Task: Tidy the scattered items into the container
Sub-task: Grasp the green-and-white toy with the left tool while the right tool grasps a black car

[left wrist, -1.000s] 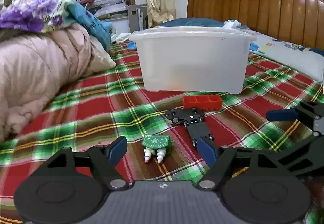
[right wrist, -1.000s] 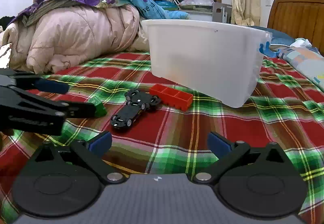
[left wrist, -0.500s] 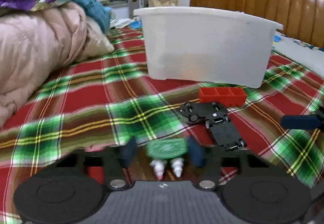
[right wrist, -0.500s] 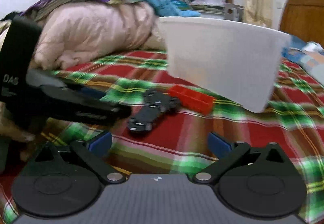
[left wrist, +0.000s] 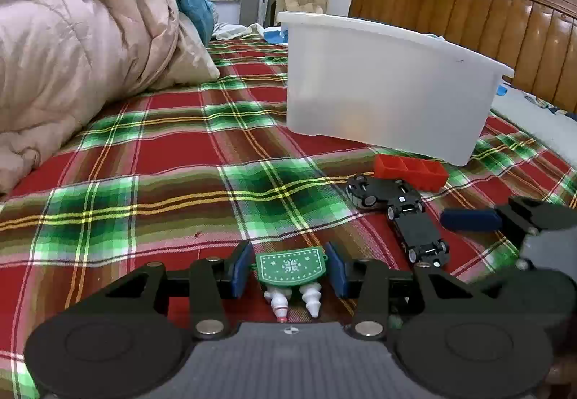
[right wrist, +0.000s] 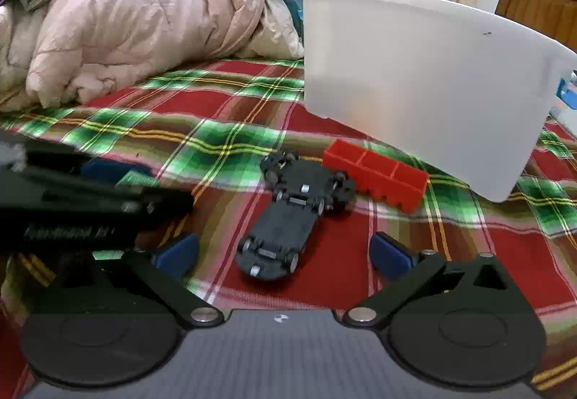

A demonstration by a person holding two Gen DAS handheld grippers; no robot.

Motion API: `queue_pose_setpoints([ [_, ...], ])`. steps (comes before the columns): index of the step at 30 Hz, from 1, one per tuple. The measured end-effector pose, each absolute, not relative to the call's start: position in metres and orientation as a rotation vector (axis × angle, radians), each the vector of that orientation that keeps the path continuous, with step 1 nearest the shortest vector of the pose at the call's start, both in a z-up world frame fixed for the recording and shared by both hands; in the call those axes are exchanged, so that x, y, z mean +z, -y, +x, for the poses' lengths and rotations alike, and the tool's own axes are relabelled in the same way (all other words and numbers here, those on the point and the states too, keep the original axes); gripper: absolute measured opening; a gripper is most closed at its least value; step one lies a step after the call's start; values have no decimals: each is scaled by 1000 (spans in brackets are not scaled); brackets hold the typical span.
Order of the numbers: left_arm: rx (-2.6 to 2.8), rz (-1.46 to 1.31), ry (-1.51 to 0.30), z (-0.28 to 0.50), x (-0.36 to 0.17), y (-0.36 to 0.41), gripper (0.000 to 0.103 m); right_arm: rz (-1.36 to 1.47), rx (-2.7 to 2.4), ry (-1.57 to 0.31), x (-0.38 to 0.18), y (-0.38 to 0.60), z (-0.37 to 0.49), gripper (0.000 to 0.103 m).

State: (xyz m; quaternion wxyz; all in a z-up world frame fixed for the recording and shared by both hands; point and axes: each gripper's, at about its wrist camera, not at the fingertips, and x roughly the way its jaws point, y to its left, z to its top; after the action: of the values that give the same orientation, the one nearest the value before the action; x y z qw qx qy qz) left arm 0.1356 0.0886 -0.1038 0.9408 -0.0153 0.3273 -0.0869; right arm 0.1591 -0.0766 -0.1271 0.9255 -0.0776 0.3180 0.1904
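Two toy cars point(right wrist: 285, 215), one brick point(right wrist: 378, 175)

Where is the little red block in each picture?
Left wrist view: the red block lies at right of centre on the plaid blanket, just in front of the white bin, behind two black toy cars.
Right wrist view: the same block lies right of centre, below the bin's near wall, beside the nearest black car.
Shared landmark: the white bin, right behind the block in both.

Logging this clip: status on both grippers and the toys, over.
Left gripper shut on green toy. Right gripper open, straddling black car. Red brick loose beside bin. Nothing blocking.
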Motion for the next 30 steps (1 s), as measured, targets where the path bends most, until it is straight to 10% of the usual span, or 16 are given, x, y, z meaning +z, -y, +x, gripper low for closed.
queue_pose_setpoints([
  [12,-166,-53,-655,128,-102,-93,48,-133,377,-604,-128,77,154,101],
  [19,-166,-56,-657,123,-100,-93,48,-138,363,-588,-120,77,145,33],
  [30,-215,-10,-611,118,-70,-61,48,-96,320,-518,-90,123,126,33],
])
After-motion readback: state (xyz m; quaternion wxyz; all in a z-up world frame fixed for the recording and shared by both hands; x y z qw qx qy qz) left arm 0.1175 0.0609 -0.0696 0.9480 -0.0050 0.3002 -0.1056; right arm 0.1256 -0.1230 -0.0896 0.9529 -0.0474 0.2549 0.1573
